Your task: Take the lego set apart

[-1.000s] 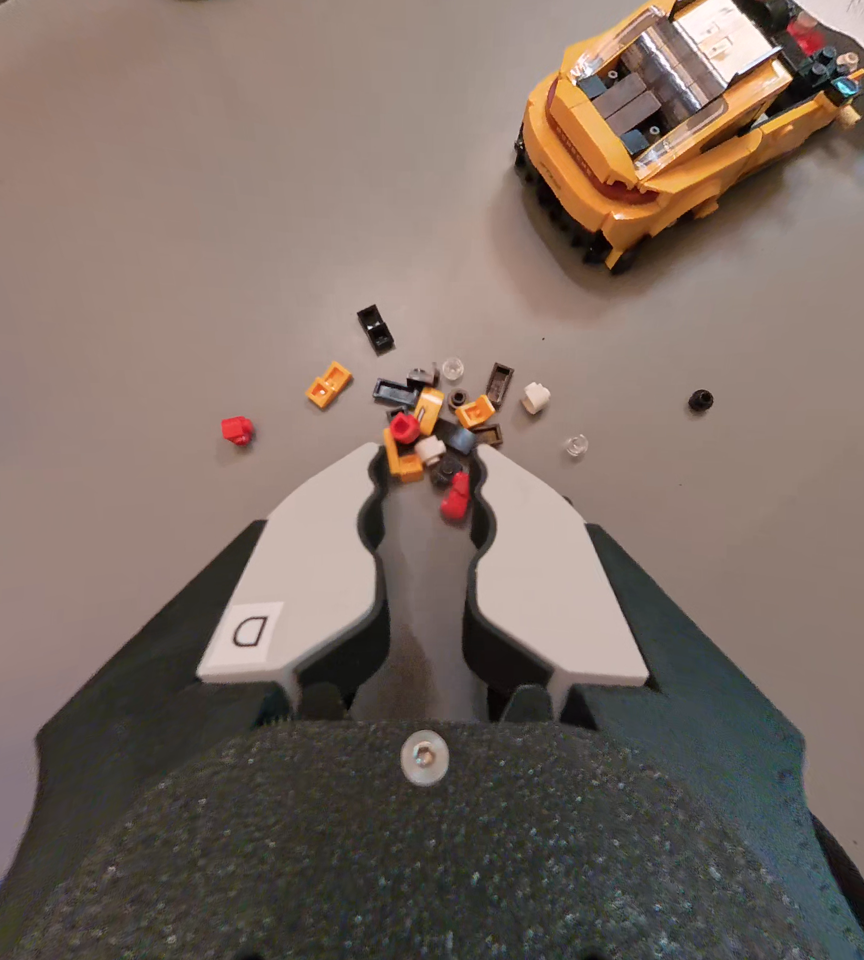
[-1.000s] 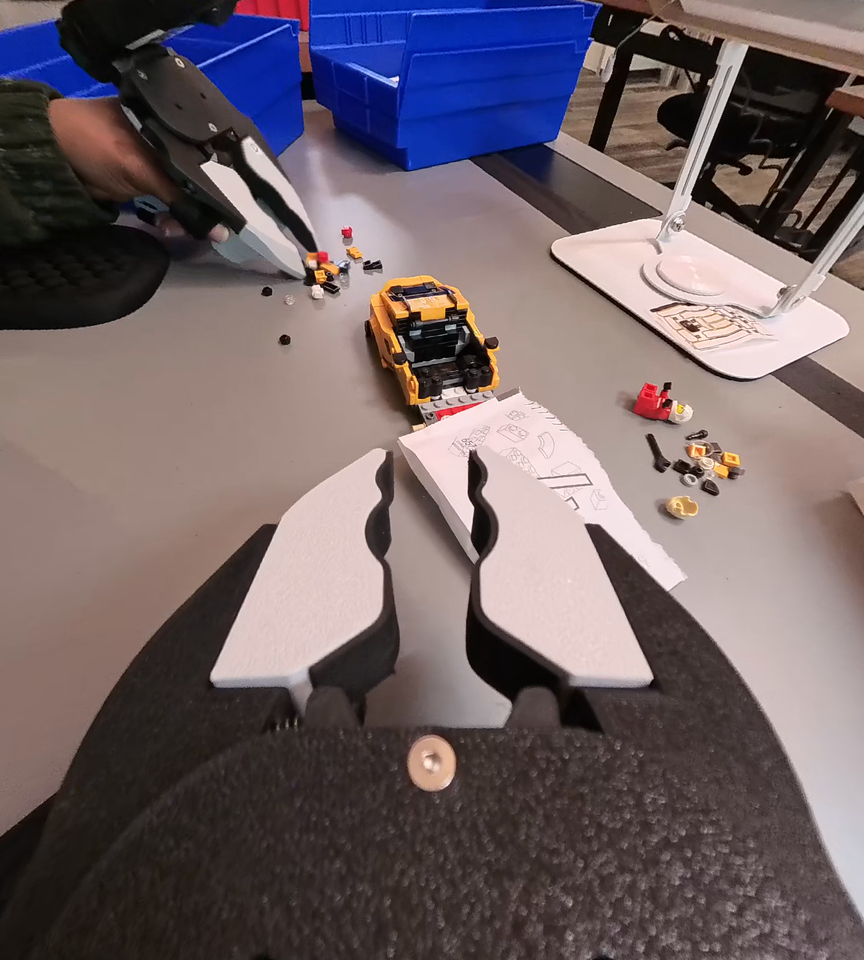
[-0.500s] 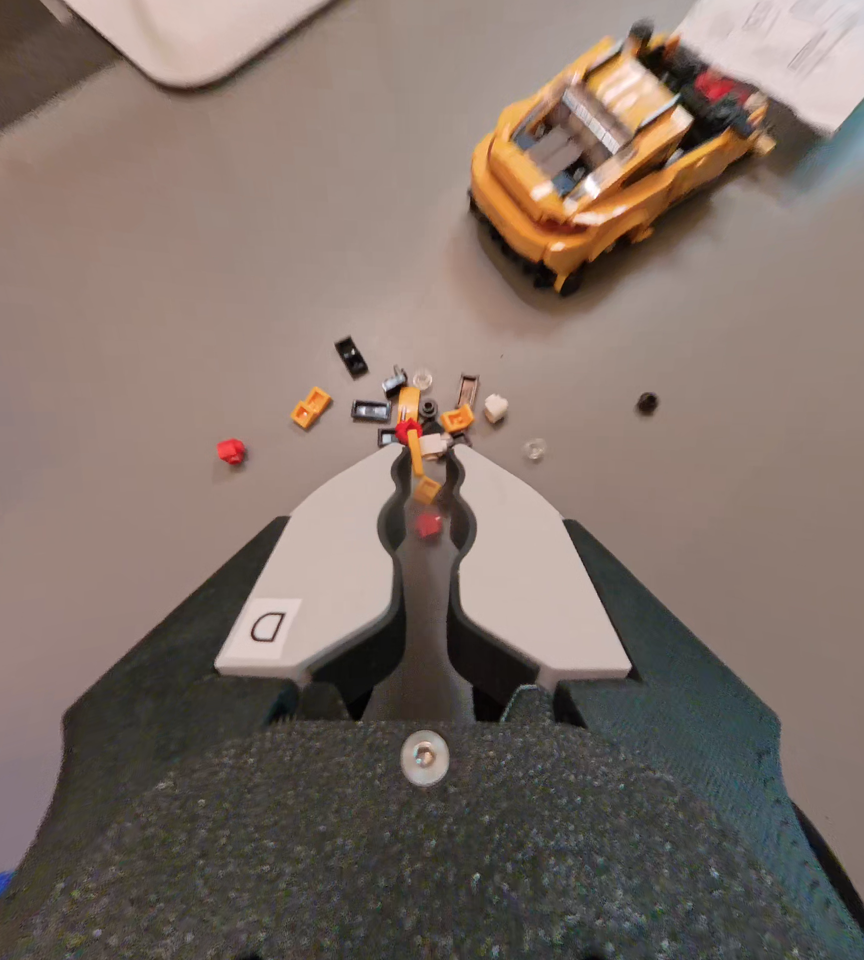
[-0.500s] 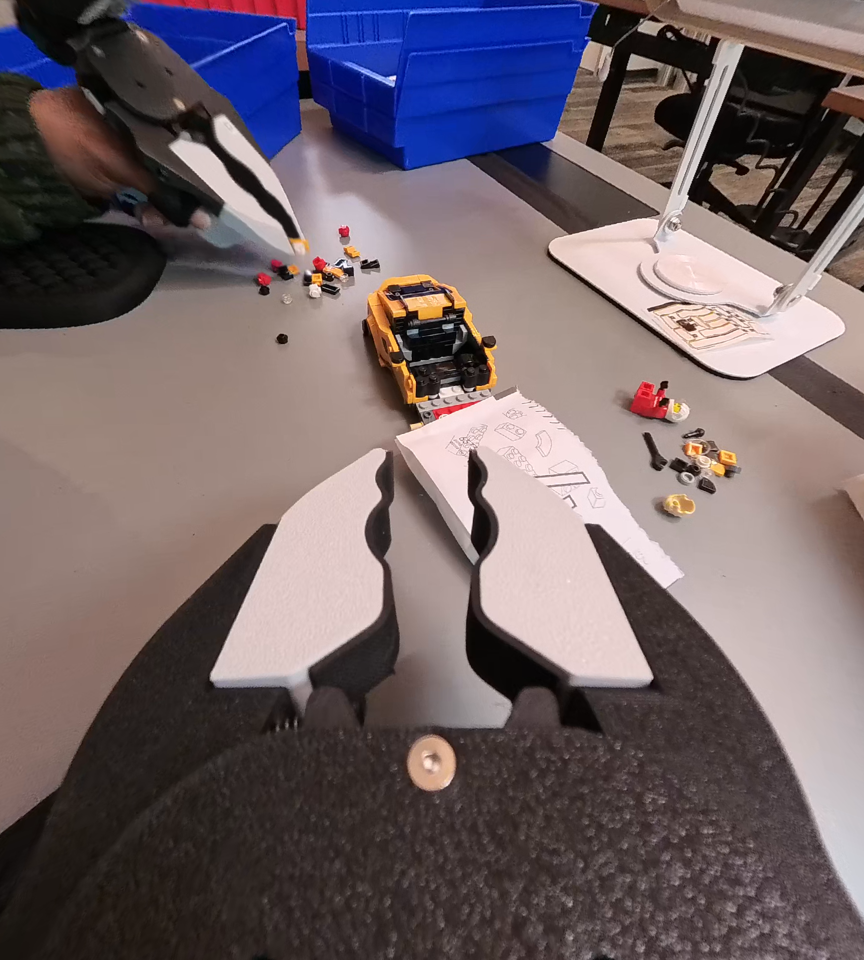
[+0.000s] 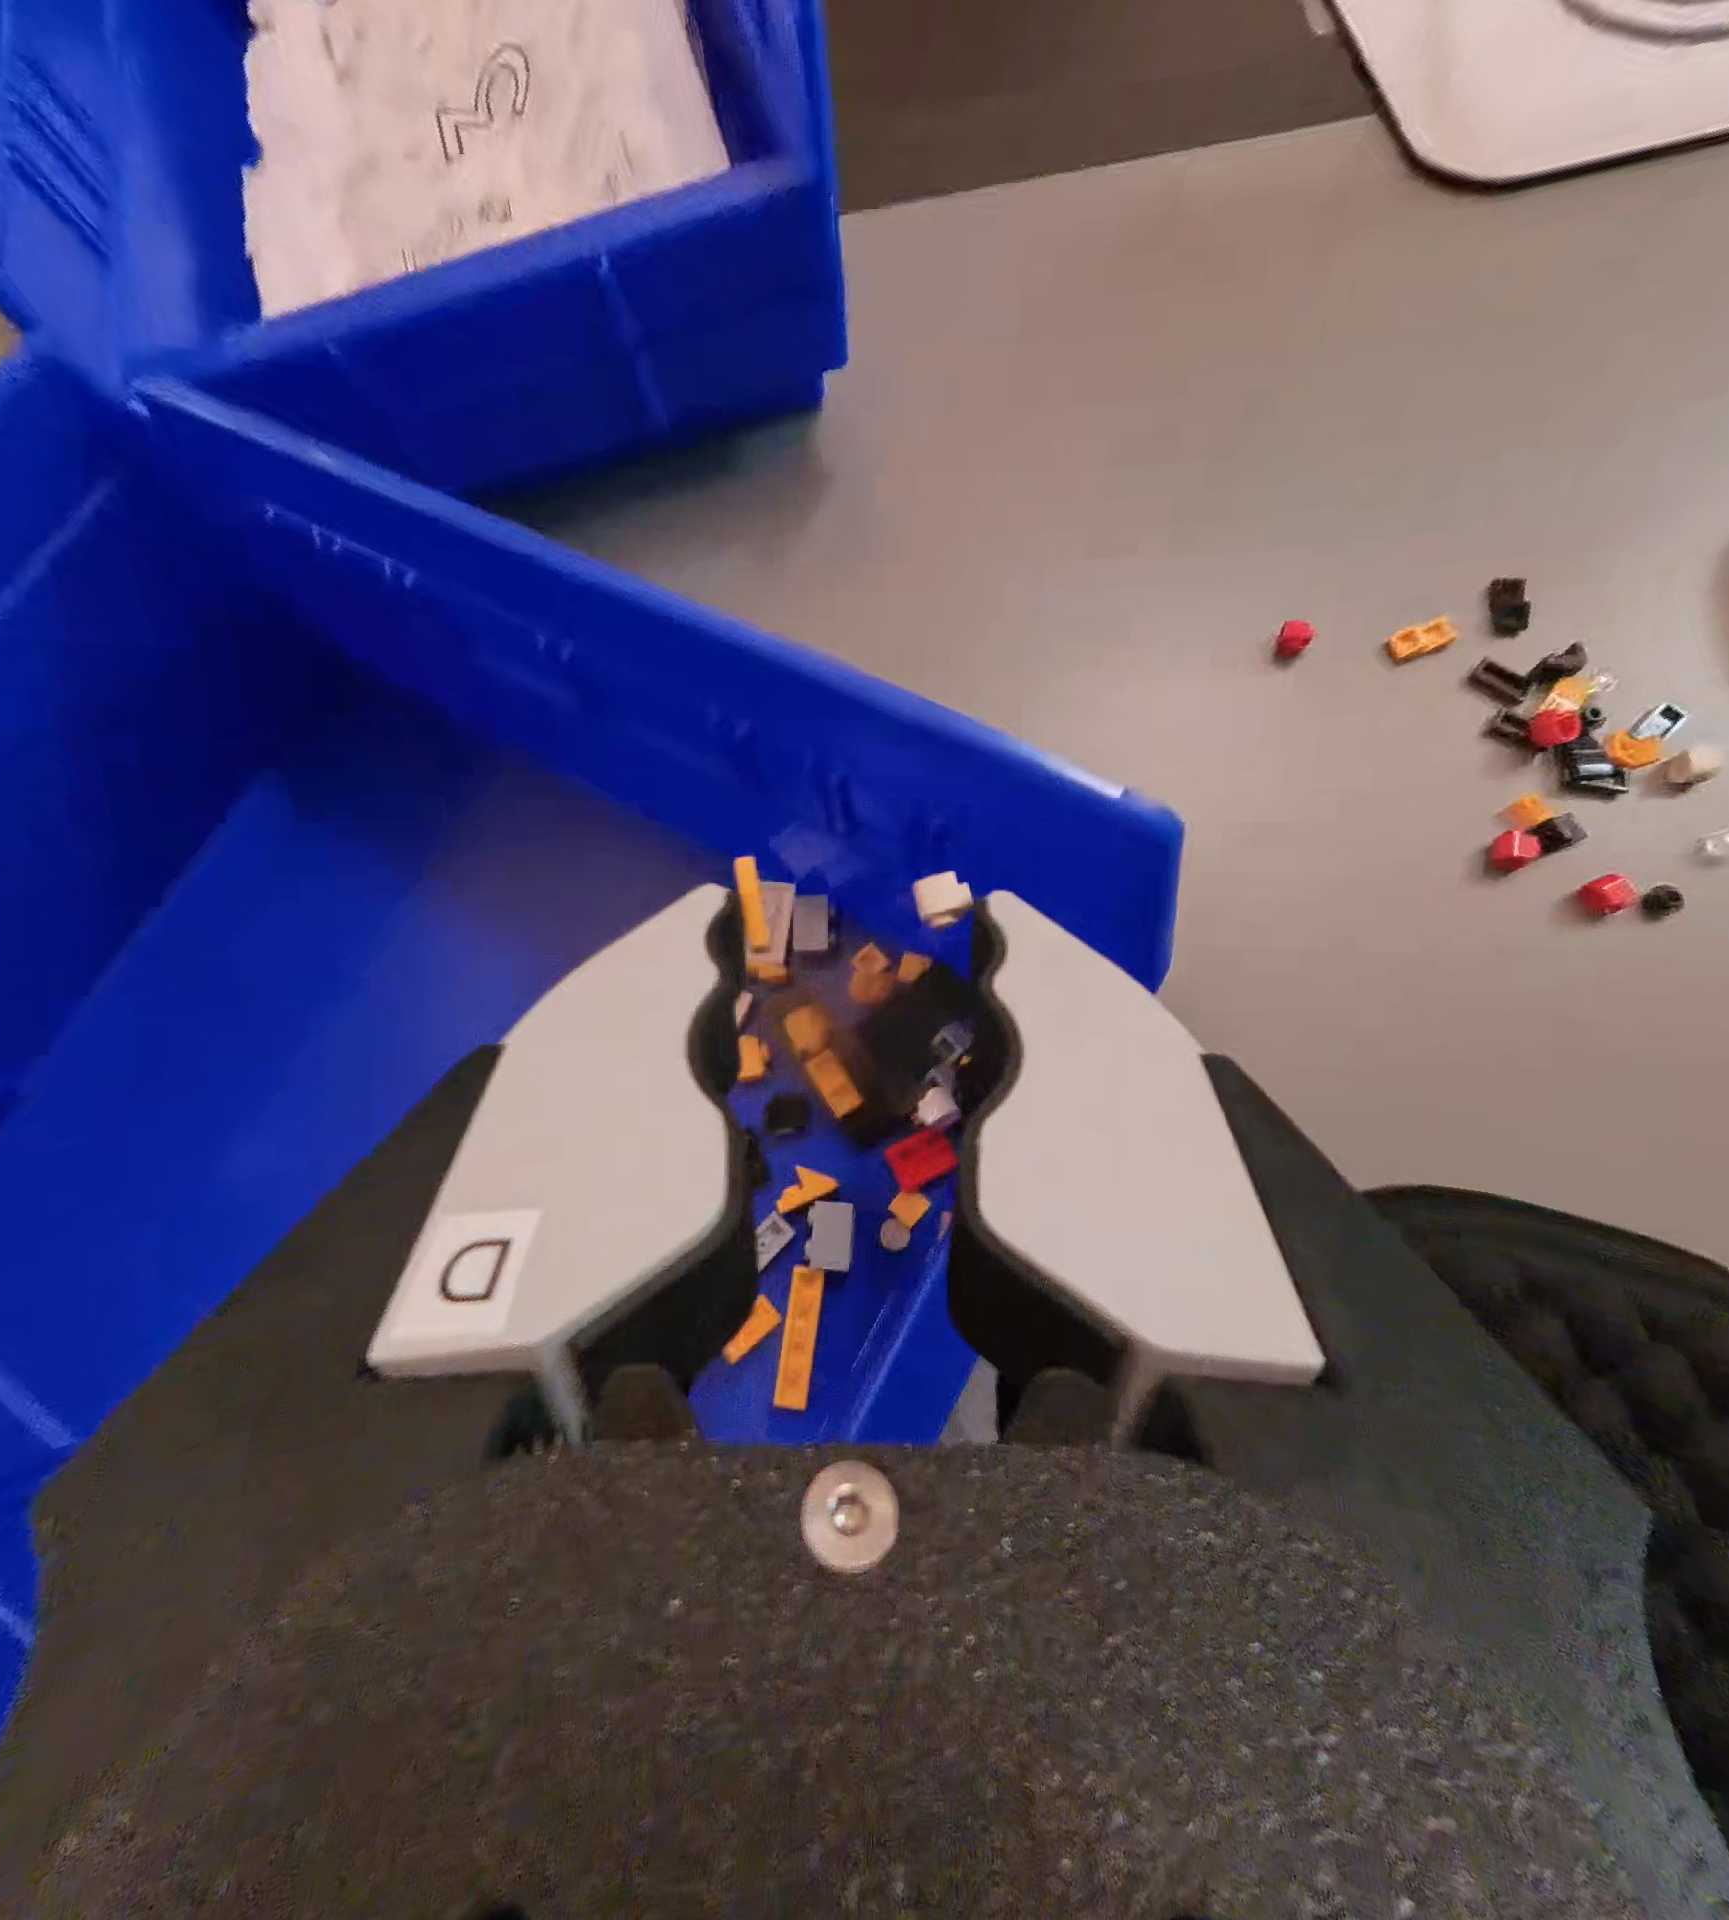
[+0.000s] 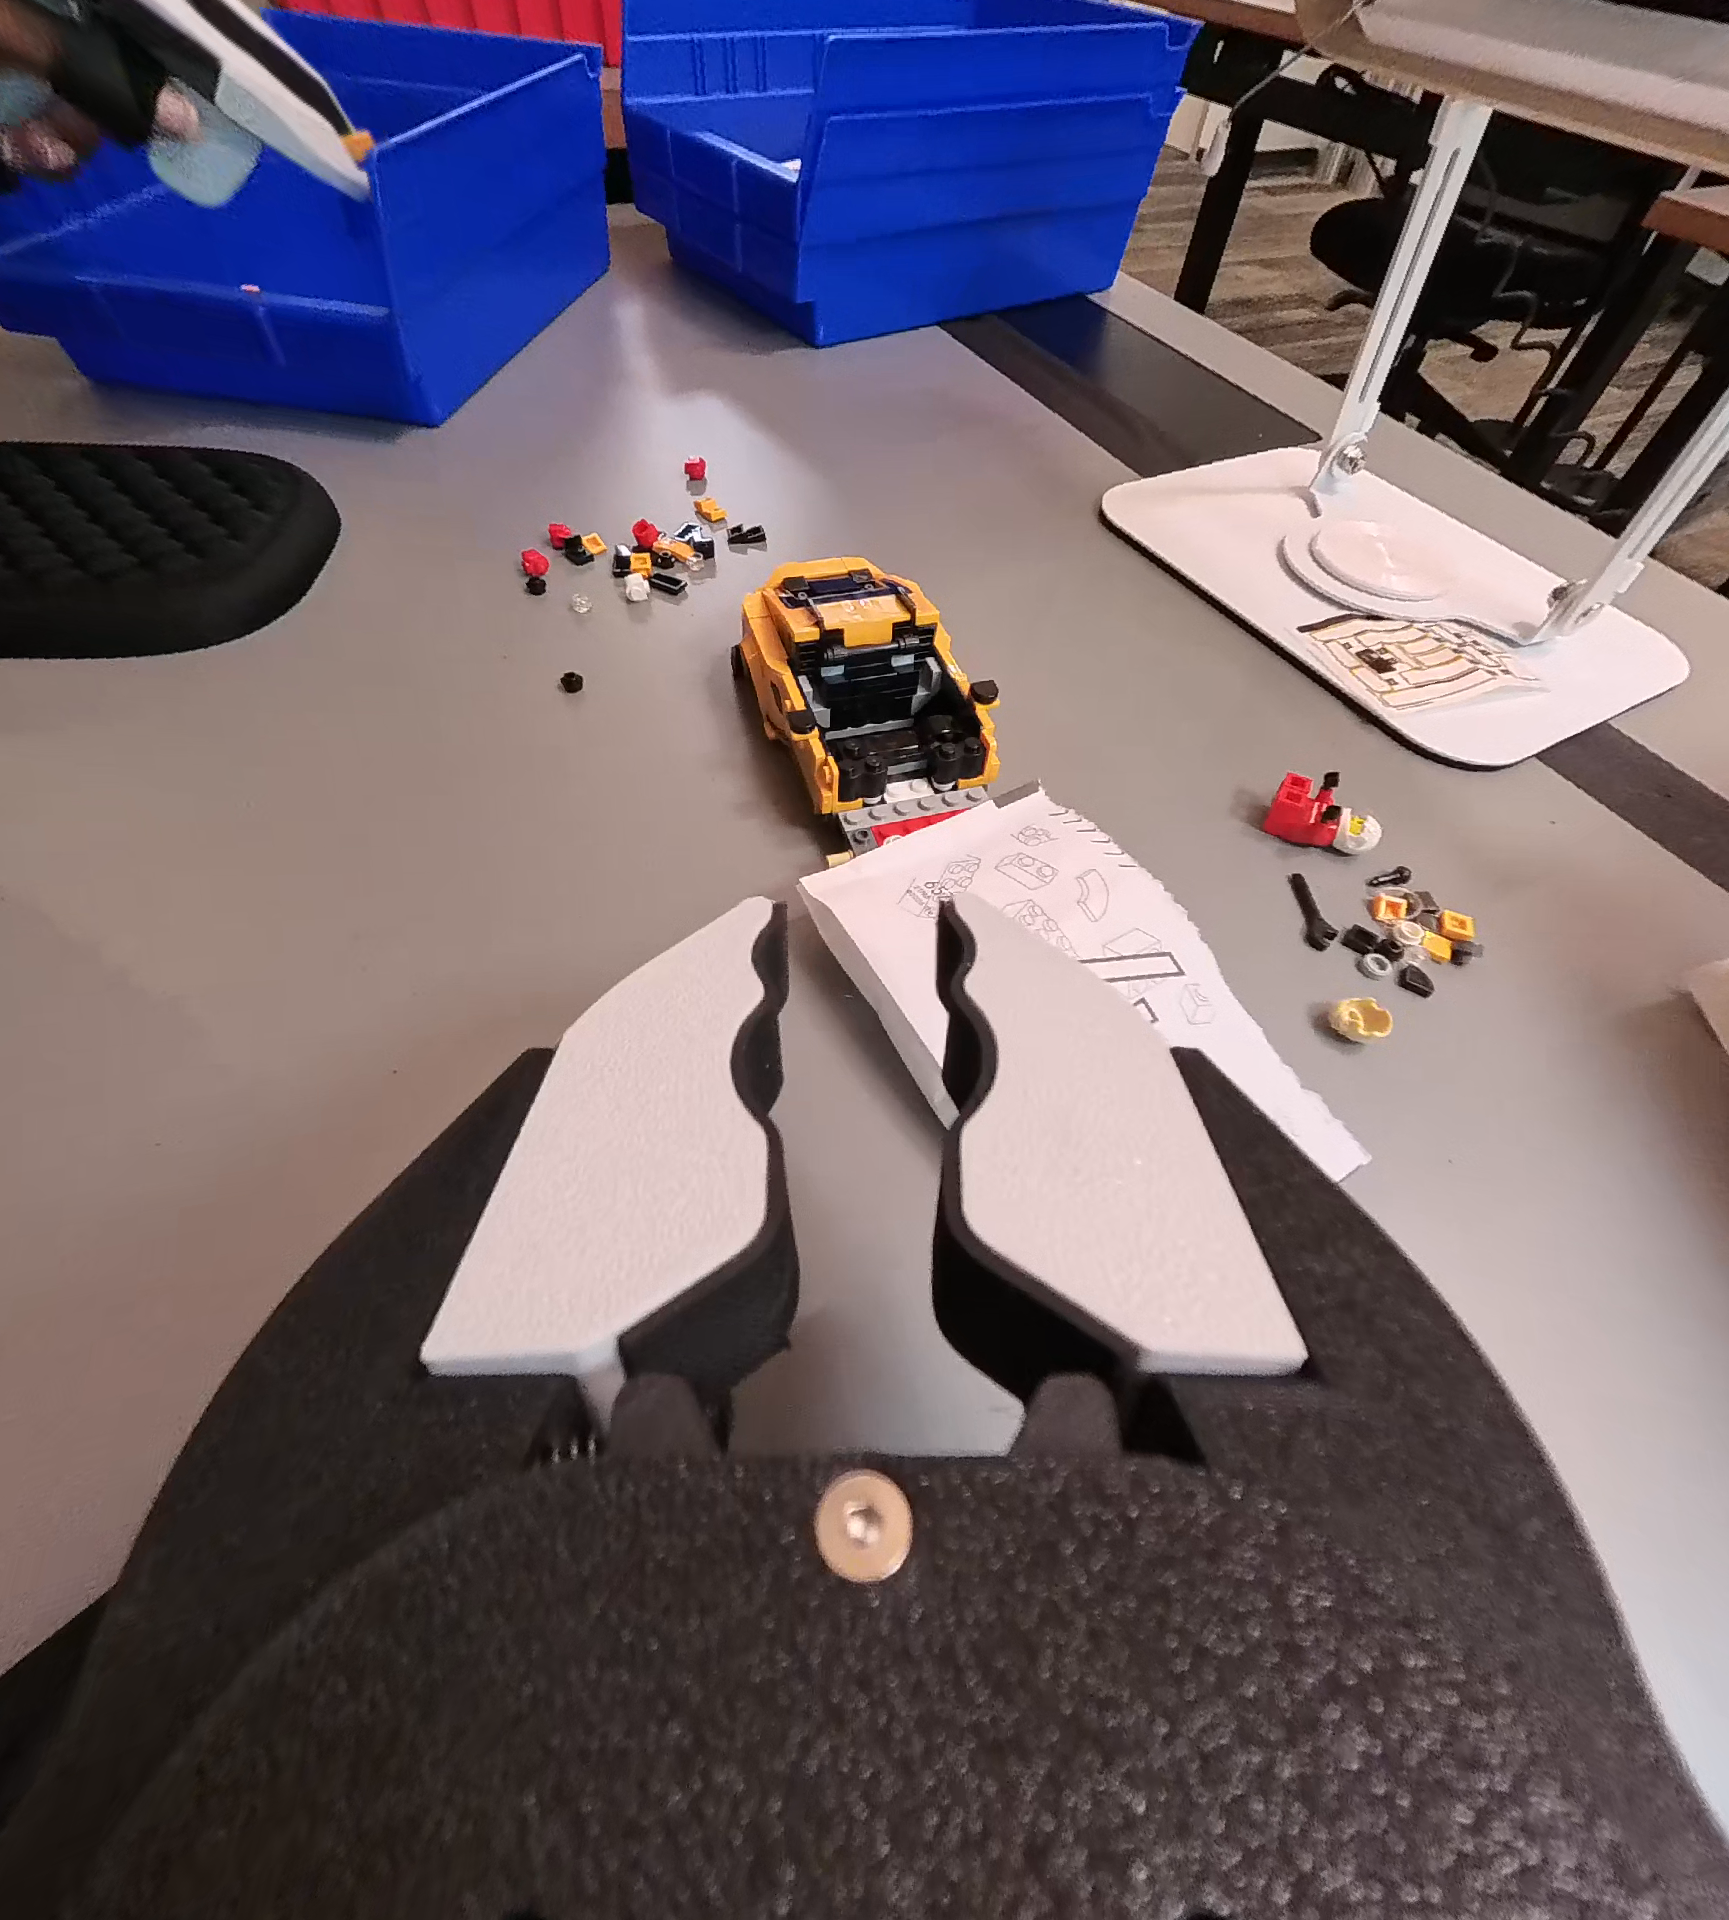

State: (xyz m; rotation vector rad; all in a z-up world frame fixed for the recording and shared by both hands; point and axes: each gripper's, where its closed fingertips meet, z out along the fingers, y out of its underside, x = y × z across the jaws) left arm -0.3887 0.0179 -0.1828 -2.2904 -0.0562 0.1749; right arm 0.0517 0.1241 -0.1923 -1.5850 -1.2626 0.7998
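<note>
My left gripper [image 5: 849, 904] is open over a blue bin [image 5: 631, 675] that holds several small orange, grey, black and red lego pieces [image 5: 839, 1091]. An orange piece [image 5: 751, 904] is at its left fingertip and a white piece [image 5: 943, 899] at its right fingertip; I cannot tell whether they stick or fall. The left gripper also shows in the right wrist view [image 6: 351, 156] above the bin's [image 6: 320, 281] rim. The partly stripped yellow lego car [image 6: 860, 675] stands mid-table. My right gripper [image 6: 860, 909] is open and empty, low over the table short of the car.
A pile of loose pieces [image 6: 631, 551] [image 5: 1577, 748] lies left of the car, another pile [image 6: 1411, 935] and a red piece [image 6: 1307, 810] to its right. A printed paper sheet [image 6: 1047, 935], second blue bin [image 6: 891, 156], white lamp base [image 6: 1390, 582] and black pad [image 6: 91, 540] lie around. The gap from one gripper's tips to the other's is roughly 45 centimeters.
My left gripper closed on small pieces from the loose pile, lifted, swung left over the blue bin and opened. My right gripper has not moved.
</note>
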